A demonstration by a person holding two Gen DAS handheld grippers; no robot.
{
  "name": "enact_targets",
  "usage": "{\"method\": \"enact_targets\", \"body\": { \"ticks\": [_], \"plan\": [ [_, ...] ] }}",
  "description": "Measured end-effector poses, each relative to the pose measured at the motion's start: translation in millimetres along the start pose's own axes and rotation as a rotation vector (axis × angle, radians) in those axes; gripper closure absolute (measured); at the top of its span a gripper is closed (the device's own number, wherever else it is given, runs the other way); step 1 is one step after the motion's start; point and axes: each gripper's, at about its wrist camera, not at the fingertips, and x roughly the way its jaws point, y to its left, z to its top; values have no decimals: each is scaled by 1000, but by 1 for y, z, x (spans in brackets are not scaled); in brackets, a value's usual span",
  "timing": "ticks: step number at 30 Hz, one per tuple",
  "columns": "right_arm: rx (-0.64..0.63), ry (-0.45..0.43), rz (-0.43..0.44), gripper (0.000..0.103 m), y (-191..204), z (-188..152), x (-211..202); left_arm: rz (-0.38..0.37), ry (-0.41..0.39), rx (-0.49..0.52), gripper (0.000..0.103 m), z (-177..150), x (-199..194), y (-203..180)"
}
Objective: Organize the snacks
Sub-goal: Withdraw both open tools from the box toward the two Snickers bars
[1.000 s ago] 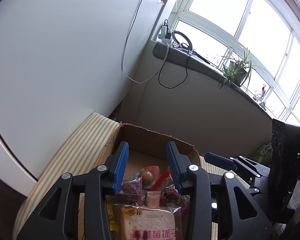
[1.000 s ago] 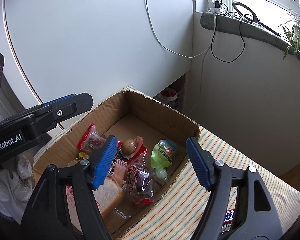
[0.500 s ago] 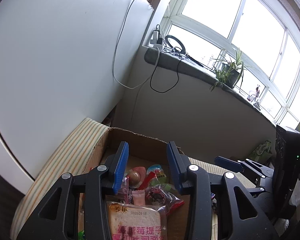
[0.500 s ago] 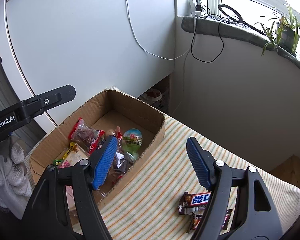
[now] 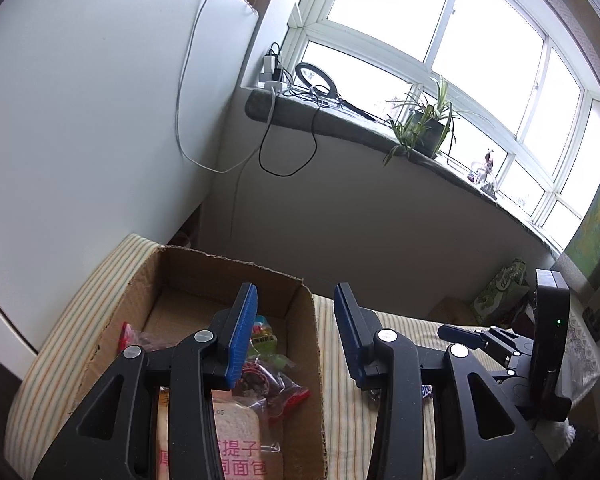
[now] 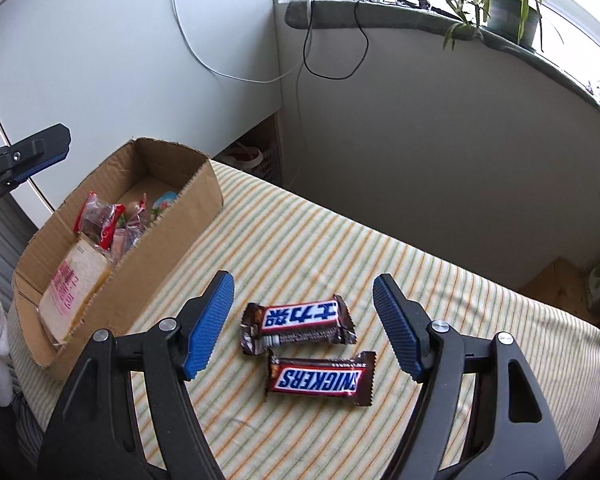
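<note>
The right hand-held gripper is hanging over the striped bench with its blue jaws spread wide and holding nothing. Two Snickers bars are lying between the jaws: the far bar is nearer to the box and the near bar is just beside it, their wrappers almost touching at one corner. The wide opening is probably chosen so that the jaws can come down around one bar across its short side; because the bars are so close, there is a risk of catching both wrappers. The box is standing well apart on the left part of the bench, already holding a bread pack and several small bags, so these bars seem to be the last snacks still outside. The left hand-held gripper is also spread and empty; it is hovering above the right wall of the box, one jaw over the snacks inside and the other over the bench, maybe to steady the box or just to wait.
</note>
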Motion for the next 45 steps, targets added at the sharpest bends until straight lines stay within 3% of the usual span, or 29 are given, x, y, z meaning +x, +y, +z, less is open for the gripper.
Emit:
{"method": "enact_targets", "body": {
  "ticks": [20, 27, 45],
  "plan": [
    [6, 47, 65, 28, -18, -38, 11, -58, 123, 181, 64, -41, 40, -99],
    [-1, 44, 60, 28, -20, -42, 13, -67, 154, 198, 64, -47, 51, -110],
    [-39, 53, 31, 28, -8, -41, 24, -96, 216, 125, 64, -47, 69, -101]
  ]
}}
